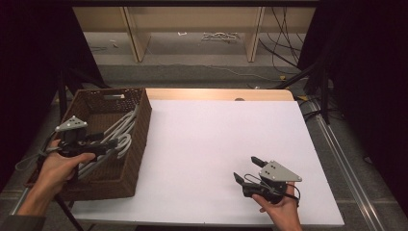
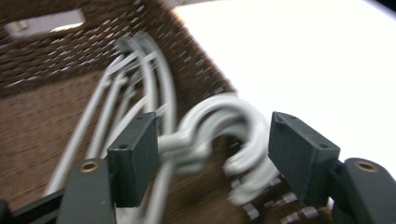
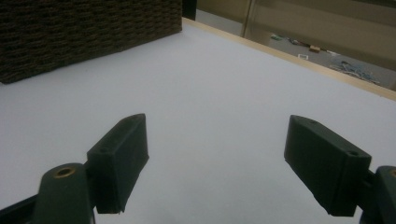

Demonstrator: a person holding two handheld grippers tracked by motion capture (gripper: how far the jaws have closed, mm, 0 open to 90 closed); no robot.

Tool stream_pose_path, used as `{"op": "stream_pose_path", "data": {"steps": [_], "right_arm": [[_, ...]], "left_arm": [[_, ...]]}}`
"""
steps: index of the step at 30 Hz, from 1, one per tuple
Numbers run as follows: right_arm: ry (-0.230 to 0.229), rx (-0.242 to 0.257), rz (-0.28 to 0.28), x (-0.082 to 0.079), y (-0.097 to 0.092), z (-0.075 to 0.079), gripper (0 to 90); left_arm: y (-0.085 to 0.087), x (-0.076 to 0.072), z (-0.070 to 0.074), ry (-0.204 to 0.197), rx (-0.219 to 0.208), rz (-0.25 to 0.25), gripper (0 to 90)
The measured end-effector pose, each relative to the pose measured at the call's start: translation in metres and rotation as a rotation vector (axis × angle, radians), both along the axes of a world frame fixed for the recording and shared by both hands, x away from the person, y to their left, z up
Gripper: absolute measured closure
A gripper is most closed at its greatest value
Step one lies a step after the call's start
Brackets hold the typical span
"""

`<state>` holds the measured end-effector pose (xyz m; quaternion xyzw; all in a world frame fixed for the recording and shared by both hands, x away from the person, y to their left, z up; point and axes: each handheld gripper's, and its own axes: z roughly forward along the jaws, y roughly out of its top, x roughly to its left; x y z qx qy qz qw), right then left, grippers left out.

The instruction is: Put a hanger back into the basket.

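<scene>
Black jaws of the right gripper point(image 1: 246, 169) stand apart with nothing between them, low over the white table point(image 1: 211, 159) at its near right. Farther left, the left gripper point(image 1: 114, 143) hangs released over the wicker basket point(image 1: 139, 139), its pads either side of the white hangers' point(image 2: 140, 88) hooks without pressing them. The hangers lie inside, against the basket's right wall.
</scene>
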<state>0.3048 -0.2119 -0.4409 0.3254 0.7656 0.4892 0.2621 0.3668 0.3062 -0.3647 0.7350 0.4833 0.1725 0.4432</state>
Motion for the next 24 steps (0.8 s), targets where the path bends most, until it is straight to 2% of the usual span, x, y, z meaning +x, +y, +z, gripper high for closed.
{"op": "stream_pose_path", "data": {"steps": [2,7,8,11,13,15,20,22,23,24], "right_arm": [[-0.009,0.003,-0.004,0.000,0.000,0.000,22.6],[-0.003,0.005,-0.002,0.000,-0.001,0.001,22.6],[0.012,0.010,-0.001,-0.001,-0.001,0.001,22.6],[0.013,0.010,0.000,-0.001,-0.001,0.001,22.6],[-0.003,0.004,0.001,0.000,-0.001,0.001,22.6],[-0.003,0.005,0.002,0.000,-0.001,0.001,22.6],[-0.003,0.004,0.001,0.000,-0.001,0.001,22.6],[-0.001,0.005,-0.001,0.000,-0.001,0.000,22.6],[-0.001,0.004,0.000,0.000,-0.001,0.000,22.6],[-0.004,0.004,0.001,0.000,-0.001,0.000,22.7]], "left_arm": [[-0.006,-0.003,0.003,-0.013,-0.035,0.010,31.7],[-0.027,-0.009,0.009,-0.055,-0.038,-0.014,27.7],[-0.030,-0.010,0.009,-0.058,-0.035,-0.019,27.3],[-0.041,-0.014,0.011,-0.083,-0.041,-0.049,26.7],[-0.048,-0.015,0.012,-0.100,-0.041,-0.068,25.6],[-0.053,-0.017,0.014,-0.117,-0.034,-0.076,25.2],[-0.069,-0.021,0.018,-0.142,-0.051,-0.084,24.6],[-0.076,-0.025,0.020,-0.160,-0.035,-0.088,24.6],[-0.081,-0.027,0.021,-0.182,-0.009,-0.105,24.6],[-0.088,-0.030,0.022,-0.192,0.000,-0.113,24.6]]}}
